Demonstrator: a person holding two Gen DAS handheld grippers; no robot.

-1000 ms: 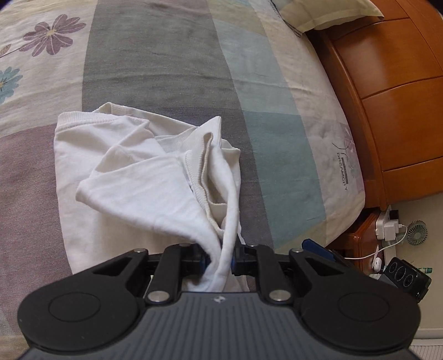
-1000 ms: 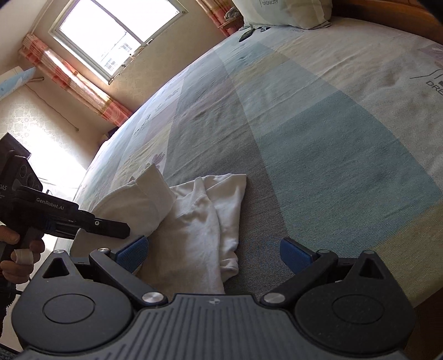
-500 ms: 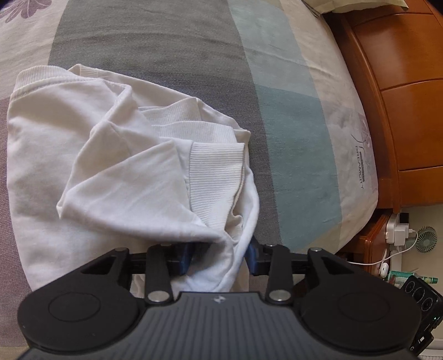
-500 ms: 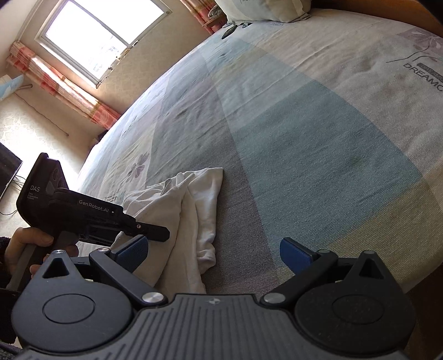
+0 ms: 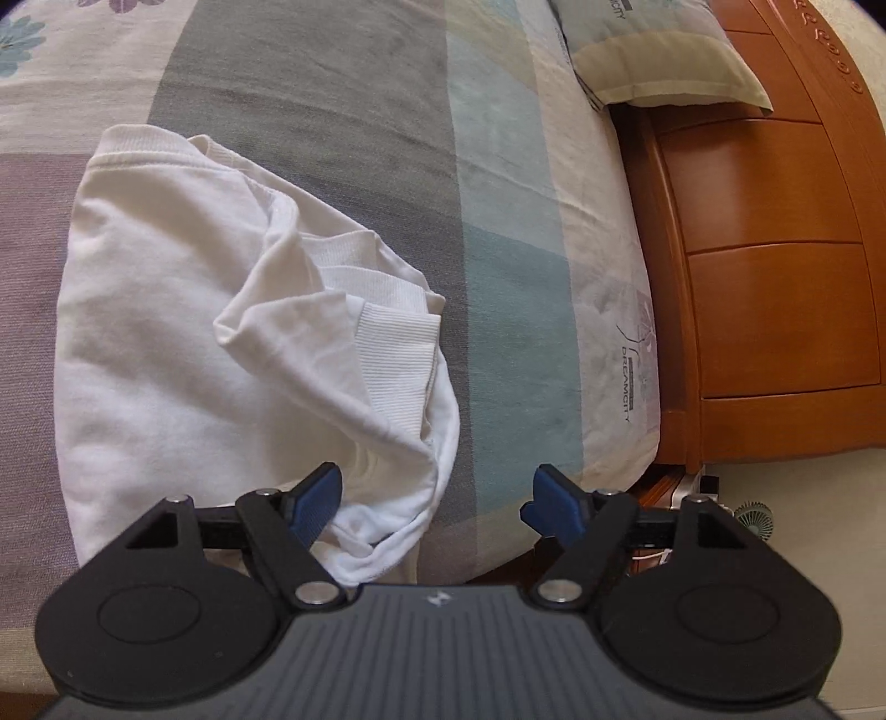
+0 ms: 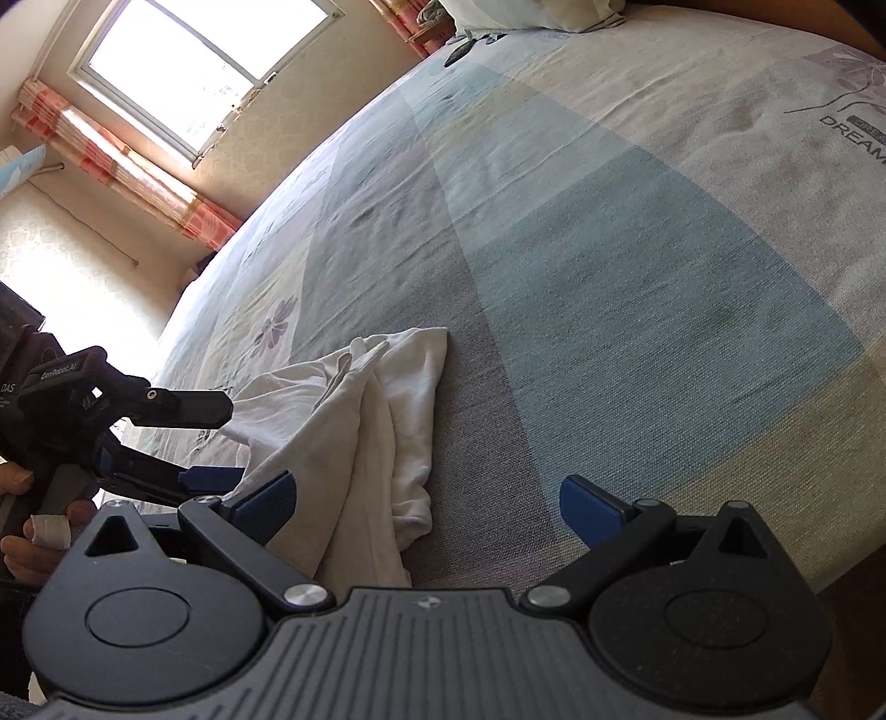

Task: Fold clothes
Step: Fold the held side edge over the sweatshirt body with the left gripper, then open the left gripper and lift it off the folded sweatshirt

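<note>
While its jaws are opening, the left gripper (image 5: 434, 501) hovers over the near edge of the white shirt (image 5: 221, 354), pads off the cloth. That shirt lies bunched on the bed (image 5: 343, 111). Beside it, the right gripper (image 6: 425, 507) stands wide apart, empty.

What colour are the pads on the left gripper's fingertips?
Blue, on black arms; the pads show best in the left wrist view.

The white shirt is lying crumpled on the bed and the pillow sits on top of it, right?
Not quite. The white shirt does lie crumpled on the bed, but the pillow is not on top of it. The left wrist view shows the pillow far from the shirt, up at the head of the bed by the wooden headboard.
</note>
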